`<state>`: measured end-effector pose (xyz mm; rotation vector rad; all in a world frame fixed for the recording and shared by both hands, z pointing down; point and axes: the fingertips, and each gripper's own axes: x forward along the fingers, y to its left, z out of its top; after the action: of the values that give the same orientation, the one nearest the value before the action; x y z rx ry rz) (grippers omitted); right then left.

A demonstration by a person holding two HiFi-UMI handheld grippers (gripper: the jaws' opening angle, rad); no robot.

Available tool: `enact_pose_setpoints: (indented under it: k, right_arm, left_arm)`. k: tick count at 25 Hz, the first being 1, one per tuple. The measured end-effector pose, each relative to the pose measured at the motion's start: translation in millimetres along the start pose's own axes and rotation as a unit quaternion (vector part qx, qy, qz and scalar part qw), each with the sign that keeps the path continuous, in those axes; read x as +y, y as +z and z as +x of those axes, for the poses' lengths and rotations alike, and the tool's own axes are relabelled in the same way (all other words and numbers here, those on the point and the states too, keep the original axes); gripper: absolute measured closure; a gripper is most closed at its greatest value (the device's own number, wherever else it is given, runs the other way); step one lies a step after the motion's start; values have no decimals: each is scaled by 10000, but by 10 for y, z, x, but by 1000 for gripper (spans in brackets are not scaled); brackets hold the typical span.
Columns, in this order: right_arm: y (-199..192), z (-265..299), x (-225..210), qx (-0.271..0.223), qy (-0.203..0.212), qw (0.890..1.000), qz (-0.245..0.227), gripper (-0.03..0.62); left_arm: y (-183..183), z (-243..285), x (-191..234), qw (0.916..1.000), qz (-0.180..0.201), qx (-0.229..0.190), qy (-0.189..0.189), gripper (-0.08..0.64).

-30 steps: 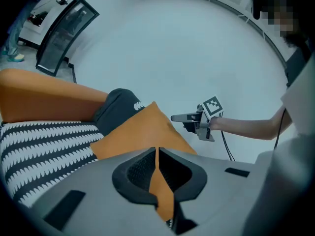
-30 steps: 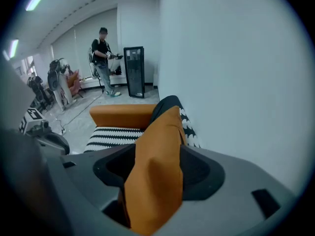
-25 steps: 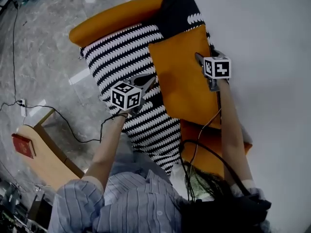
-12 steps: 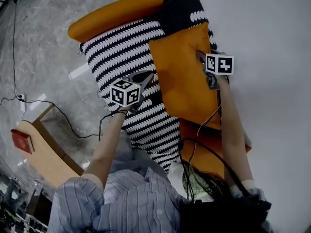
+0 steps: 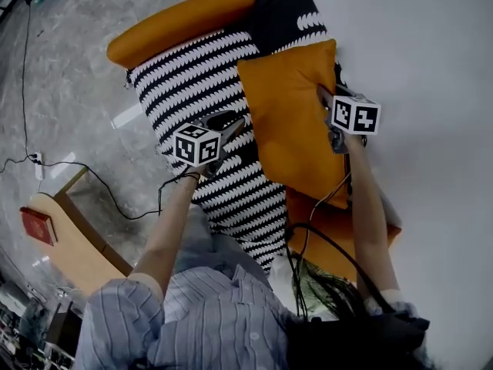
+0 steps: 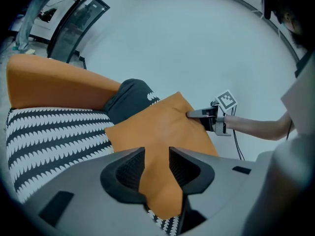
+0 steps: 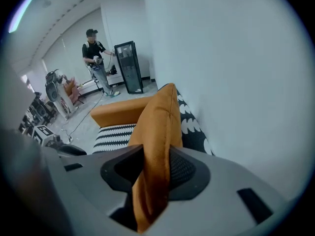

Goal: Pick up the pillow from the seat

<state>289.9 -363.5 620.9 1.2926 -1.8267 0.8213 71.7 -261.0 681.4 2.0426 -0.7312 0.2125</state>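
An orange pillow (image 5: 289, 122) lies on the black-and-white striped seat (image 5: 192, 75) of an orange armchair. My left gripper (image 5: 233, 122) is at the pillow's left edge. In the left gripper view a corner of the pillow (image 6: 157, 127) lies between the jaws of the left gripper (image 6: 156, 154), which are opening. My right gripper (image 5: 322, 92) is at the pillow's right edge, by the wall. In the right gripper view the pillow's edge (image 7: 160, 117) stands upright, pinched in the closing right gripper (image 7: 156, 154). The left gripper view also shows the right gripper (image 6: 197, 114) on the pillow's far edge.
An orange armrest (image 5: 177, 25) and a black cushion (image 5: 285, 10) border the seat. A white wall (image 5: 431, 91) stands close on the right. A wooden stand (image 5: 73, 241) with a red book (image 5: 36, 228) and a floor cable (image 5: 100, 183) lie left. A person (image 7: 96, 53) stands far off.
The right gripper has closed in on the pillow's right edge and shifted slightly right and down. The pillow's upper right corner now shows more. The left gripper has barely moved.
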Motion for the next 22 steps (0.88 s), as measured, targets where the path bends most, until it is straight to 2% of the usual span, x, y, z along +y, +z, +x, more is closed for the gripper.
enact_pose_setpoints:
  k: [10,17,22]
  right_arm:
    - [-94,-869,354,-553,450,9974,65,456]
    - [-8,-1516,640,-1080,763,9909,243,477]
    - [200,-2010,743,-1494,778,9856,156,491]
  left_arm:
    - [-108,28,-61,9998,9,208,-68,372]
    - [-281,-40,-27,9990,-84,433,-23,301]
    - [-142,-158,-20,9996,-210,202,-59,281]
